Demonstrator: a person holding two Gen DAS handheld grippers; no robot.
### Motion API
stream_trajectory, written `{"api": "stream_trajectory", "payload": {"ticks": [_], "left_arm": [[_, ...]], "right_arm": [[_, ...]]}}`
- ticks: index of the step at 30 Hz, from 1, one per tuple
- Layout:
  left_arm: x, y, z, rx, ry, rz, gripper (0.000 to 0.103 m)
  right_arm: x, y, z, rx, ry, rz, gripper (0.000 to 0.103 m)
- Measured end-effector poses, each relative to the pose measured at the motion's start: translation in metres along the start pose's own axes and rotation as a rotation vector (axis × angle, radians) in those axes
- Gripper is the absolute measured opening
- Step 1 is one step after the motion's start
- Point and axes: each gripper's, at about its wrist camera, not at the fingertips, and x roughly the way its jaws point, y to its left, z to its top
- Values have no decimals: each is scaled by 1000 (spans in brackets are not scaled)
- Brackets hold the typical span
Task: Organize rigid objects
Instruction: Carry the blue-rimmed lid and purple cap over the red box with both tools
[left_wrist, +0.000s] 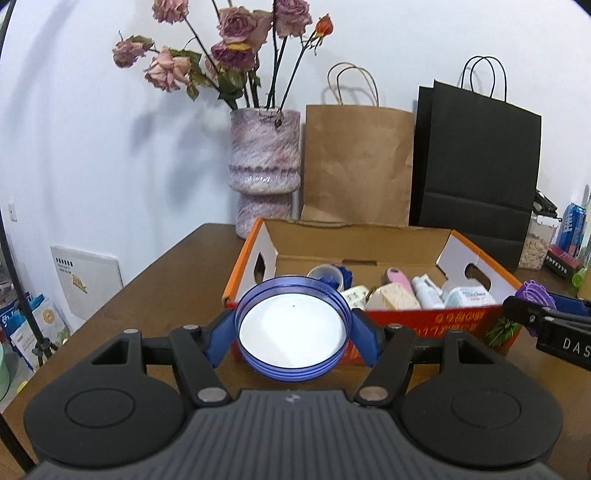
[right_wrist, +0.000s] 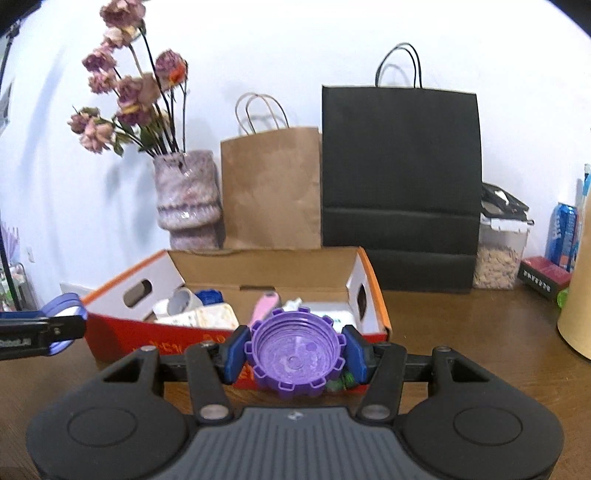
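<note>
right tool (right_wrist: 295, 356) pinching purple notched lid (right_wrist: 295, 360); left tool (left_wrist: 291, 332) pinching blue-rimmed lid (left_wrist: 291, 328) | cardboard box (right_wrist: 236, 284) directly behind both, frame centre | both about equally near

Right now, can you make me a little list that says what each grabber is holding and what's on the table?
left gripper: shut on the blue lid, open side up, white inside
right gripper: shut on the purple cap, notched rim, hollow side up
box: orange cardboard, open top, just beyond both grippers
inside the box: small items, among them a pink case and white bottles; others hard to tell
behind the box: vase with dried roses, brown paper bag, black paper bag
table: brown wood
</note>
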Motion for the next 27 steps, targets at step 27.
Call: {"api": "stream_trajectory", "payload": {"ticks": [27], "left_arm": [[71,-42,39,33,-45,-22,68]], "right_arm": [[62,1,26,11,-69,19,53]]}}
